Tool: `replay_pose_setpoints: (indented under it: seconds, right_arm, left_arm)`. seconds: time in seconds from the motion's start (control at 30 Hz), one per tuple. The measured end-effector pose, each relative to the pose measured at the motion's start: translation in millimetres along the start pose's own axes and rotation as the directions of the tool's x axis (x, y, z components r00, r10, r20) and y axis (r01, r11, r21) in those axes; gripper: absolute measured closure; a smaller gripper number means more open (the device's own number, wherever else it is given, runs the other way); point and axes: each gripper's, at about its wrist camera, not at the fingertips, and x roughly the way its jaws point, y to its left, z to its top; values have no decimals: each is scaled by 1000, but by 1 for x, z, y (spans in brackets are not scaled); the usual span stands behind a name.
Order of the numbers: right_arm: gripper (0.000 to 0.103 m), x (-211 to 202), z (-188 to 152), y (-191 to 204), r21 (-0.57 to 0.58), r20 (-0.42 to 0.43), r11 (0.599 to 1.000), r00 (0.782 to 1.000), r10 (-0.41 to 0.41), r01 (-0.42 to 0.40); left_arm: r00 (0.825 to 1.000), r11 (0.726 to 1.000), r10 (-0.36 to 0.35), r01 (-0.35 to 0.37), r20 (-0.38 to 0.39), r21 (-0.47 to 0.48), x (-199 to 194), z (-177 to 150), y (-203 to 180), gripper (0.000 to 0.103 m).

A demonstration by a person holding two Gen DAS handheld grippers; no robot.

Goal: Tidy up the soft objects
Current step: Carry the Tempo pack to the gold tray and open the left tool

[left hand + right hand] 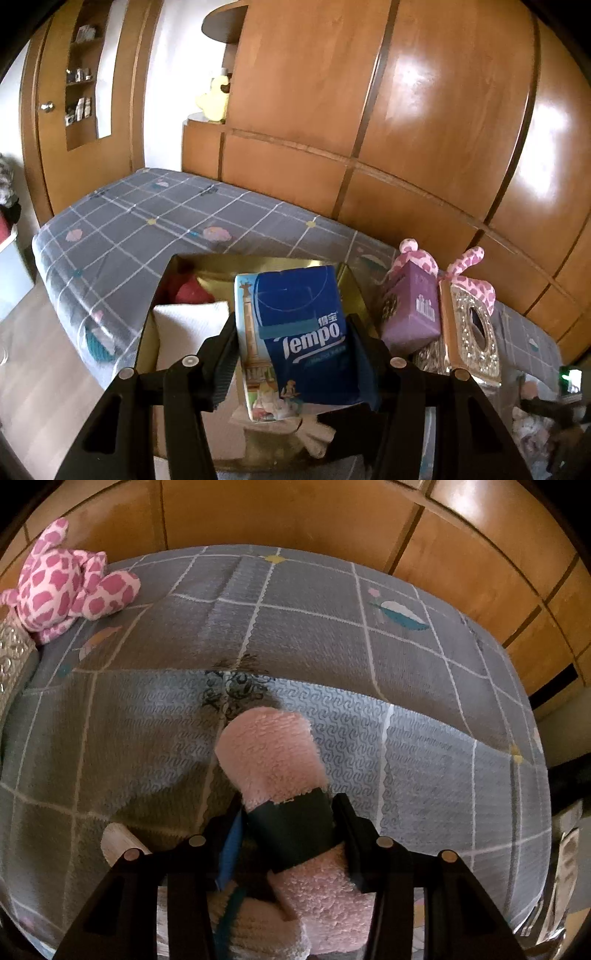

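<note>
Left tool (293,334) grips blue tissue pack (306,332) reading "Tempo".

Both views are fisheye, so straight lines bow hard and the corners go black, worst around 10 and 2 o'clock. Light is warm and fairly bright. In the left wrist view the glossy wooden wardrobe (406,110) throws back 2 big white glare patches toward 2 and 3 o'clock, blown out with no grain visible. The floor at 8 o'clock is smeared with motion blur, and the clutter at 4 o'clock is mushy too. In the right wrist view the bedsheet (406,664) is evenly lit and soft, and the pink towel roll (269,753) drops a dark shadow toward 8 o'clock. The gripper frames are near-black silhouettes at 6 o'clock.
</note>
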Motion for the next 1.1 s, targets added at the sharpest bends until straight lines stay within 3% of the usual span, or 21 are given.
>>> replay_pose_setpoints:
  seconds: [0.13,0.47,0.6,0.9,1.1]
  right_arm:
    - [58,-4,-3,4,-16,8,1000,1000,-15,15]
    - [59,-12,-7,15,-65,23,997,998,-51,52]
    - [59,-9,-5,15,-80,28,995,998,-61,63]
    - [59,-10,-5,17,-86,30,994,997,-67,69]
    - [59,-11,-6,19,-97,38,992,996,-76,80]
  left_arm:
    - [1000,1000,13,-13,-10,-20,-8,-10,16,47]
    - [990,985,128,-135,-67,-112,-23,-43,70,47]
    - [986,986,133,-142,-102,-89,-6,-51,63,47]
    - [989,992,124,-124,-75,17,23,-43,23,47]
    - [986,991,132,-129,-101,36,45,-40,18,47]
